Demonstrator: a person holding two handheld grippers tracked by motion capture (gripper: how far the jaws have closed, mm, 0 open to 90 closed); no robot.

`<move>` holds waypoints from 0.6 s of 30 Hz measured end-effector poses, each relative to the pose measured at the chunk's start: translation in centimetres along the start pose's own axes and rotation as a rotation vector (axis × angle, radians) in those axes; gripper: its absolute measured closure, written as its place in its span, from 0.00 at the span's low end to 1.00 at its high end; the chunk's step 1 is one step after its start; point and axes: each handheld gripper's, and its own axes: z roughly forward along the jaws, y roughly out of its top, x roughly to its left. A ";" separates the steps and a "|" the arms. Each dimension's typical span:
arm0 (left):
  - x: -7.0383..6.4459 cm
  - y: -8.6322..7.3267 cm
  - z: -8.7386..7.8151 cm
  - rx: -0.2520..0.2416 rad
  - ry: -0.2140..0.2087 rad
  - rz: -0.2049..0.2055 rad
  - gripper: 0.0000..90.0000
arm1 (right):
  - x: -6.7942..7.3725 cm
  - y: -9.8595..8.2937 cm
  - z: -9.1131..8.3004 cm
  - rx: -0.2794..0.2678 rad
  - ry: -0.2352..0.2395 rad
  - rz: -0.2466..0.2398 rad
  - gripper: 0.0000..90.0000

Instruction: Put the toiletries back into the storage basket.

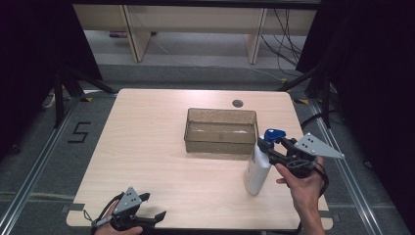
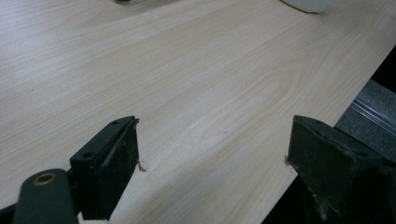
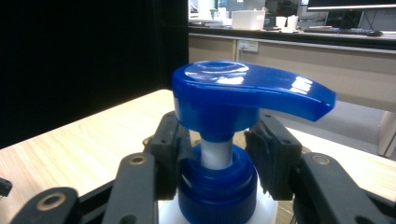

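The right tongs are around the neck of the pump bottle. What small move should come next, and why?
Probably lift the pump bottle slightly. The right tongs already clamp its blue collar, it stands upright on the table, and the brown bin sits beside it.

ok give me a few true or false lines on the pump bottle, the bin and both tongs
1. The right tongs are closed around the neck of the pump bottle. True.
2. The pump bottle lies inside the clear bin. False: it stands upright on the table, just outside the bin's right near corner.
3. The left tongs are open and hold nothing. True.
4. The bottle's pump head is red. False: it is blue.
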 end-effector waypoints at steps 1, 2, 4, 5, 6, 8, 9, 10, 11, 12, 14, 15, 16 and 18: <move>0.0 0.0 0.0 0.000 0.001 -0.001 0.18 | 0.1 0.0 0.0 0.003 0.007 0.014 0.64; 0.0 0.0 0.1 -0.009 -0.002 -0.006 0.18 | 0.0 0.0 0.0 -0.004 0.001 0.000 0.64; 0.0 0.0 0.0 -0.003 -0.002 0.000 0.18 | 0.1 0.0 -0.1 0.000 0.000 0.017 0.65; 0.0 0.0 0.0 -0.003 -0.004 -0.001 0.18 | 0.1 0.0 -0.1 -0.011 -0.002 0.012 0.67; 0.0 0.0 0.0 -0.003 -0.004 -0.001 0.18 | 0.1 0.0 -0.1 -0.011 -0.002 0.012 0.67; 0.0 0.0 0.0 -0.002 -0.005 -0.001 0.18 | 0.1 0.0 -0.1 -0.017 0.005 0.022 0.67; 0.0 0.0 0.0 -0.006 -0.003 -0.002 0.18 | 0.1 0.0 -0.1 -0.017 0.002 0.023 0.67; 0.0 0.0 0.0 -0.010 -0.003 -0.008 0.18 | 0.2 0.0 -0.2 -0.013 -0.004 0.039 0.67; 0.0 0.0 0.0 -0.014 -0.002 -0.009 0.18 | 0.1 0.0 -0.1 -0.021 -0.006 0.030 0.67; 0.0 0.0 0.1 -0.016 -0.001 -0.010 0.18 | 0.1 -0.1 -0.1 -0.020 0.003 0.040 0.67; 0.0 0.0 0.0 -0.012 -0.001 -0.009 0.18 | 0.1 -0.1 -0.1 -0.042 -0.002 0.061 0.69; 0.0 0.0 0.0 -0.012 -0.001 -0.009 0.18 | 0.1 -0.1 -0.1 -0.042 -0.002 0.061 0.69; 0.0 0.0 0.0 -0.012 -0.001 -0.009 0.18 | 0.0 -0.1 -0.2 -0.036 -0.010 0.053 0.70; 0.0 0.0 0.0 -0.011 0.002 -0.010 0.18 | 0.1 -0.2 -0.2 -0.040 -0.020 0.054 0.70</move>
